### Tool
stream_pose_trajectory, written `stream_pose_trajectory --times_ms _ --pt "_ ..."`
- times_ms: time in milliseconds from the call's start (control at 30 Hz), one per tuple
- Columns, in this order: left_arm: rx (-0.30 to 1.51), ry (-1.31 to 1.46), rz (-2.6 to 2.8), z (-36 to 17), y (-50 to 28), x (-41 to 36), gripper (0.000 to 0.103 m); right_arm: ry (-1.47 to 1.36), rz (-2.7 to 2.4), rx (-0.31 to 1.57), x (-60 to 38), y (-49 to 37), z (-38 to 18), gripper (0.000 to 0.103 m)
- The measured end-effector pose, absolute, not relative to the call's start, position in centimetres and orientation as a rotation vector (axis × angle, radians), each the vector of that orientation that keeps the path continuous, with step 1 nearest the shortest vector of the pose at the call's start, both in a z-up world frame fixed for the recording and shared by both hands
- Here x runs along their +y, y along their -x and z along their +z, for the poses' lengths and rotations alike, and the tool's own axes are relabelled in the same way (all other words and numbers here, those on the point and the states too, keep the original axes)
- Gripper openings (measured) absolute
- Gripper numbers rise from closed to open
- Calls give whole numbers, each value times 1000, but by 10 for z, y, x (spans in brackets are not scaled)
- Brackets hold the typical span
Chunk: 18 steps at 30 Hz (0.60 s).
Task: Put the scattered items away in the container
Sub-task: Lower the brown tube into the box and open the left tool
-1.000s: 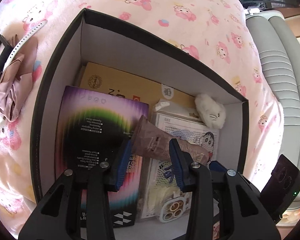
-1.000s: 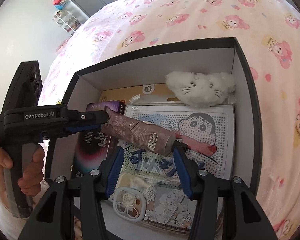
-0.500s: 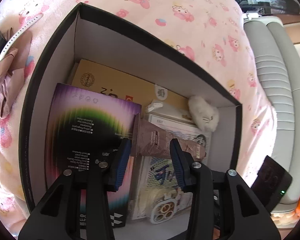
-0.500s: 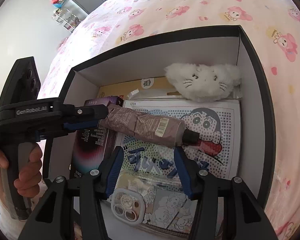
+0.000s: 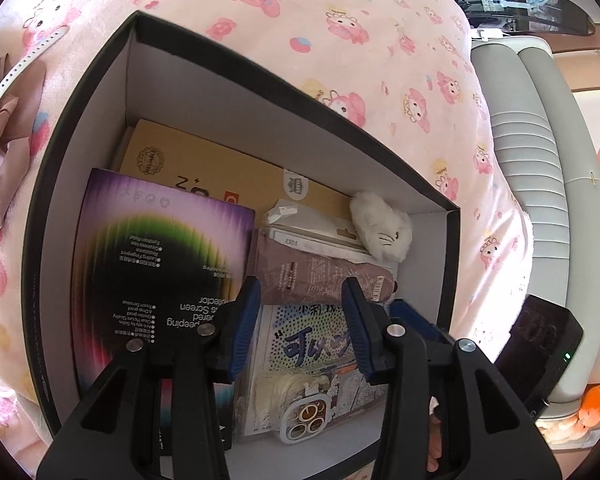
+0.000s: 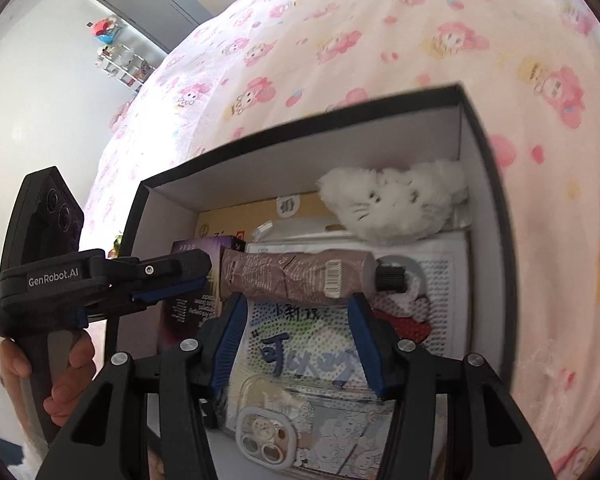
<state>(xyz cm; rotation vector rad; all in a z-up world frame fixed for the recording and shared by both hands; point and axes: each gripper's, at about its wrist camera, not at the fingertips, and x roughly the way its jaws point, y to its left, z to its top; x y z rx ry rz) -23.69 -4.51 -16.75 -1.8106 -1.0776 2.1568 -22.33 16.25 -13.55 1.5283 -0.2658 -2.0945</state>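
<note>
A black box [image 5: 300,84] with white inner walls sits on the pink bedspread [image 5: 340,12] and holds several items. A crinkled brown tube [image 5: 312,280] with a black cap [image 6: 392,278] lies flat across them. My left gripper [image 5: 302,292] hovers at the tube's crimped end with its jaws opening, and the pads do not press on it. In the right wrist view the left gripper [image 6: 204,276] reaches in from the left. My right gripper [image 6: 296,304] stands open just in front of the tube, with nothing gripped.
Inside the box are a purple packet [image 5: 160,264], a tan carton [image 5: 204,164], a white plush cat [image 6: 396,204], a cartoon bead sheet [image 6: 432,280] and a phone case [image 6: 264,436]. A pink bow headband [image 5: 0,140] lies outside on the left. Grey padded furniture [image 5: 540,160] stands to the right.
The tube was tilted between the left pads. It now lies flat on the items and the left jaws have widened off it. The right gripper has barely moved.
</note>
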Motion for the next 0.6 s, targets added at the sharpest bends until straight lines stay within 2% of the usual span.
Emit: stream_pose_trajectory --times_ms 100,267,433,600 --pt "-1084 1839 2137 -171 233 -46 45 -1499 -2149 -223 164 225 -126 48" --pt "-989 1860 2192 -171 241 -32 45 -1532 -2200 -103 156 238 -126 48" --pt "-1042 1886 2092 -182 241 -27 47 -1556 -2161 -215 161 251 -133 49" --pt "-979 1884 2096 -178 244 -16 47 -1522 -2143 -266 171 240 -130 49"
